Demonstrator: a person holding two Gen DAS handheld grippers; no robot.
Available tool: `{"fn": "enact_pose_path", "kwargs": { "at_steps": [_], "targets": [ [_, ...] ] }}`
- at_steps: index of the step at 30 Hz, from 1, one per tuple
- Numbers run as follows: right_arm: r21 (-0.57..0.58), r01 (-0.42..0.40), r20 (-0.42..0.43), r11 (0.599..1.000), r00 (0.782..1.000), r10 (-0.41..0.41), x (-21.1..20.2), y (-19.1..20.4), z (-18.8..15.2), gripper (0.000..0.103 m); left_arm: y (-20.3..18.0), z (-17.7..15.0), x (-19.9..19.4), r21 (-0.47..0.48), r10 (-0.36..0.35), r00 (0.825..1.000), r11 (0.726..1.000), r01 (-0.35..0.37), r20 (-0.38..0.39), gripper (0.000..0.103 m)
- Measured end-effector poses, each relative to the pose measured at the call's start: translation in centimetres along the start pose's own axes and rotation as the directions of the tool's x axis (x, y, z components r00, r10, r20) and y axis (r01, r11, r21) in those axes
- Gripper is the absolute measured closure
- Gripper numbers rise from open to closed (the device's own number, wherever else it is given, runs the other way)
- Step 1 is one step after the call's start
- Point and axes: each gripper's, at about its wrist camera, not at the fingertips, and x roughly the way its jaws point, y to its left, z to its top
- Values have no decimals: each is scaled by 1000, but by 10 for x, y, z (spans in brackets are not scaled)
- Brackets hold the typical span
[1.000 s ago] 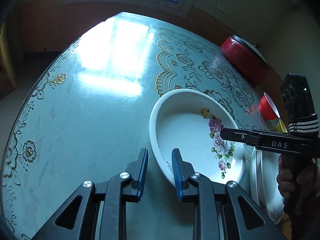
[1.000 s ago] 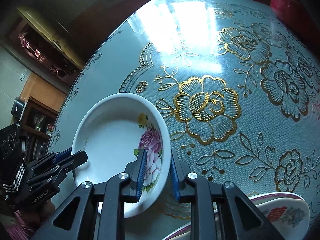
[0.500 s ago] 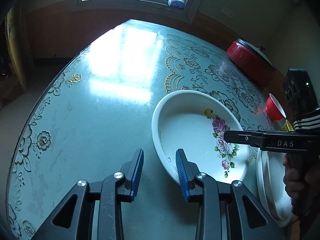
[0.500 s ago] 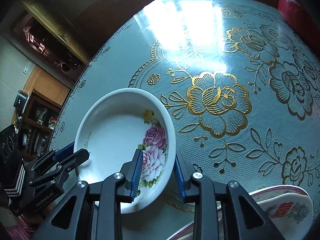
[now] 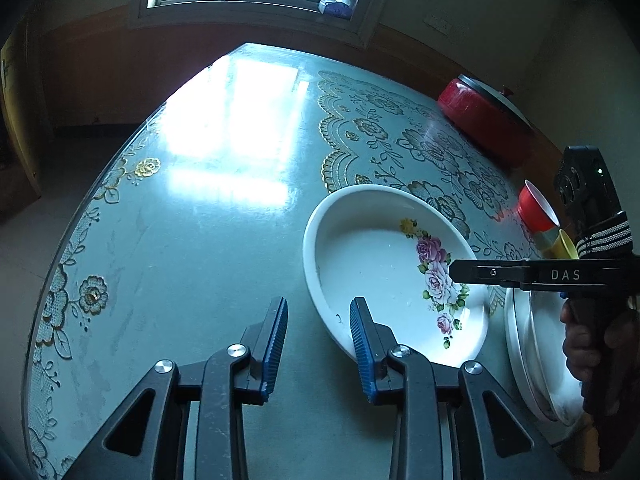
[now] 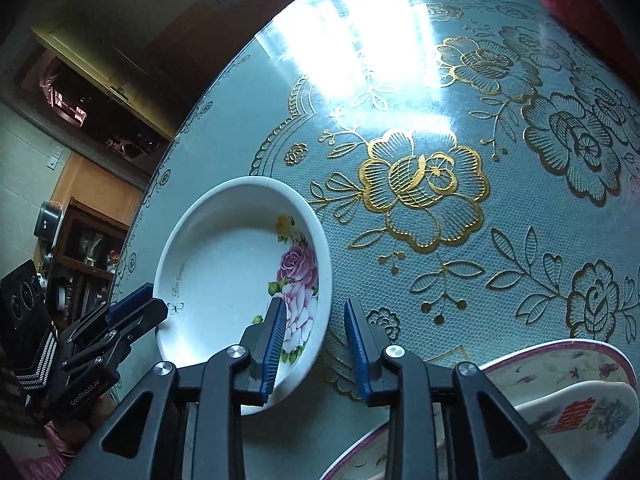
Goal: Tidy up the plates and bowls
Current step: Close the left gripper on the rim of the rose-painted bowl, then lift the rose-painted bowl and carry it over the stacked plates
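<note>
A white bowl with pink roses (image 5: 384, 276) sits flat on a round surface (image 5: 192, 240) covered by a pale cloth with gold flower patterns. Two handheld grippers flank it.

The left gripper (image 5: 318, 344) is angled down at the bowl's near left side. Its fingers (image 5: 276, 344) stand apart with nothing between them, and the bowl's rim lies just beside the right-hand finger, outside the gap.

The right gripper (image 6: 314, 348) is at the opposite side of the bowl. Its fingers (image 6: 274, 348) are also apart, and they straddle the bowl's rim: one finger is over the painted roses inside, the other is over the cloth outside. The pads do not appear to press on the rim, so the bowl is not gripped.

To the right of the bowl, near the surface's edge, is a stack of white plates (image 5: 532, 356); from the right wrist view, a pink-rimmed plate (image 6: 560, 364) holds a smaller dish with a red emblem (image 6: 580, 416). Farther off are a red pot with a lid (image 5: 480, 120) and a red cup (image 5: 536, 208) on its side.

The step in hand appears to be taking hold of the rose bowl. The next move likely calls for the right fingers to close firmly on the rim, with the left gripper steadying the other side, before lifting the bowl towards the stack.
</note>
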Motion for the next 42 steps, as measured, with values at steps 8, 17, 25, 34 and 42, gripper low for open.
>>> {"fn": "enact_pose_path", "kwargs": {
  "at_steps": [8, 17, 25, 34, 42],
  "targets": [
    [-15, 42, 27, 999, 999, -42, -4, -2, -3, 93, -10, 8, 23, 45, 19, 999, 999, -18, -25, 82],
    [18, 32, 25, 999, 999, -32, -2, -4, -1, 92, -10, 12, 27, 65, 26, 1000, 998, -25, -12, 82],
    [15, 43, 37, 999, 998, -43, -3, -3, -3, 92, -11, 12, 28, 78, 24, 1000, 997, -23, -4, 83],
    [16, 53, 45, 998, 998, -54, 2, 8, -6, 92, 2, 5, 20, 17, -14, 1000, 1000, 14, -12, 86],
    [44, -14, 27, 999, 1000, 13, 9, 18, -15, 94, 19, -16, 0, -63, -31, 999, 998, 31, -6, 87]
  ]
}}
